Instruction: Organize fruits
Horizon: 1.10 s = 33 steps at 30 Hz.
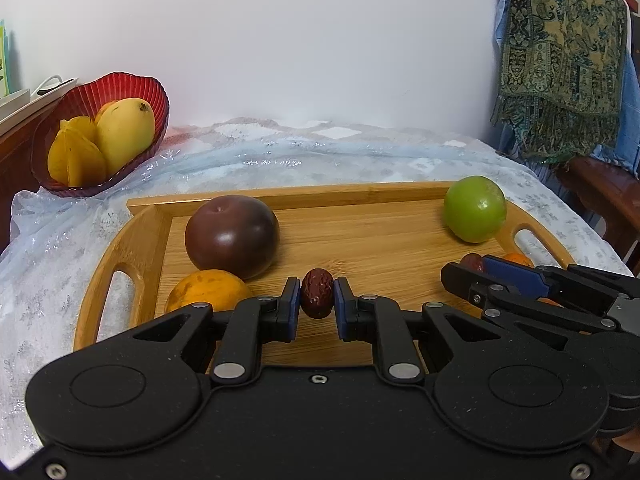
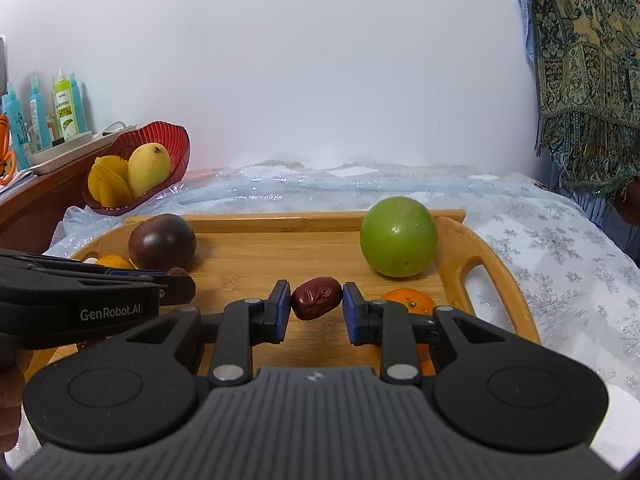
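A wooden tray (image 1: 280, 193) lies on the table with a dark purple round fruit (image 1: 232, 236), an orange (image 1: 208, 290), a green round fruit (image 1: 475, 208) and a small tangerine (image 2: 408, 300) on it. My left gripper (image 1: 317, 294) is shut on a wrinkled red date (image 1: 317, 300) just over the tray's front middle. In the right wrist view my right gripper (image 2: 316, 298) is shut on a second red date (image 2: 316, 300), lying sideways between the blue pads. The two grippers sit side by side, left gripper (image 2: 176, 280) to the left of the right one.
A red ribbed bowl (image 1: 156, 96) at the back left holds a yellow mango (image 1: 126, 132) and a starfruit (image 1: 76, 152). Bottles (image 2: 64, 104) stand on a wooden side shelf at the left. A patterned scarf (image 1: 560, 60) hangs at the right. A glittery pale cloth (image 1: 280, 152) covers the table.
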{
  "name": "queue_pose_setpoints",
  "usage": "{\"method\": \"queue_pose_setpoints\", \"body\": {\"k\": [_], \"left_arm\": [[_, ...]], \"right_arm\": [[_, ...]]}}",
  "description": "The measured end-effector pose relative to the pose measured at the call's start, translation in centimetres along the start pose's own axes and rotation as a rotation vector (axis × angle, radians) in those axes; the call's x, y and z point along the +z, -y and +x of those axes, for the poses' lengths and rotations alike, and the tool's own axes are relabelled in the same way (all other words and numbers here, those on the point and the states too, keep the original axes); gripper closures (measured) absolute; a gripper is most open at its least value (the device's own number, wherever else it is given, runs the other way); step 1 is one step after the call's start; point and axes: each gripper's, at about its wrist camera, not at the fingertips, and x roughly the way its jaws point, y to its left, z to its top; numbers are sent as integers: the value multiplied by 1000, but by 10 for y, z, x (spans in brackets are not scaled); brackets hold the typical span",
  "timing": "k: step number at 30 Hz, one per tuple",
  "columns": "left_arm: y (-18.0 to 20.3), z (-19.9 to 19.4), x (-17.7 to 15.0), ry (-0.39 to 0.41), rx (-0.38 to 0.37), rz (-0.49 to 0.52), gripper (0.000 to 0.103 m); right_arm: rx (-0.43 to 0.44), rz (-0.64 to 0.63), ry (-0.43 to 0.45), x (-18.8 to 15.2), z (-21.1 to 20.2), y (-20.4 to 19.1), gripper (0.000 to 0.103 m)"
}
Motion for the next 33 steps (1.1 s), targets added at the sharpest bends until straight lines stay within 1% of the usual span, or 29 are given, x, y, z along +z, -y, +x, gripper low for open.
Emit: {"method": "queue_pose_setpoints", "body": {"k": [12, 33], "left_arm": [[1, 5, -3, -18, 3, 2, 86], [1, 10, -7, -35, 1, -3, 86]], "right_arm": [[-7, 8, -27, -2, 6, 2, 67], [-13, 5, -38, -4, 8, 1, 67]]}}
